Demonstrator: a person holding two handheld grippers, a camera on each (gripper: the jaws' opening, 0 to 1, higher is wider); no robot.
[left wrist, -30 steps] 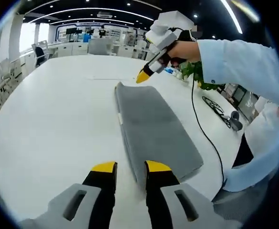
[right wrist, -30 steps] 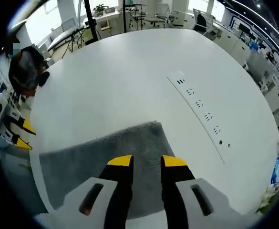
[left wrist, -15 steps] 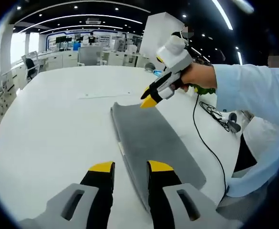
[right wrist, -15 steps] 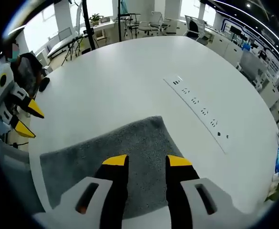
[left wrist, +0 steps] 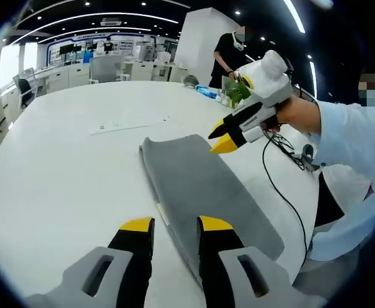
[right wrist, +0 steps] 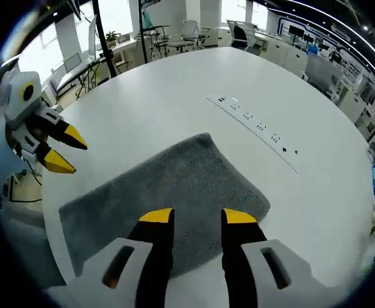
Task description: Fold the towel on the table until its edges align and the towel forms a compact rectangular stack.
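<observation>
Left tongs (left wrist: 176, 224) hover spread and empty over the near end of the grey towel (left wrist: 200, 186). Right tongs (right wrist: 197, 217) hover spread and empty above the towel's far half. Towel lies as a long folded strip on the white tabletop (left wrist: 59, 173), close to its edge. Risk: gripping only the top layer would skew the next fold and misalign edges. Beyond lies a socket strip (right wrist: 258, 127).
</observation>
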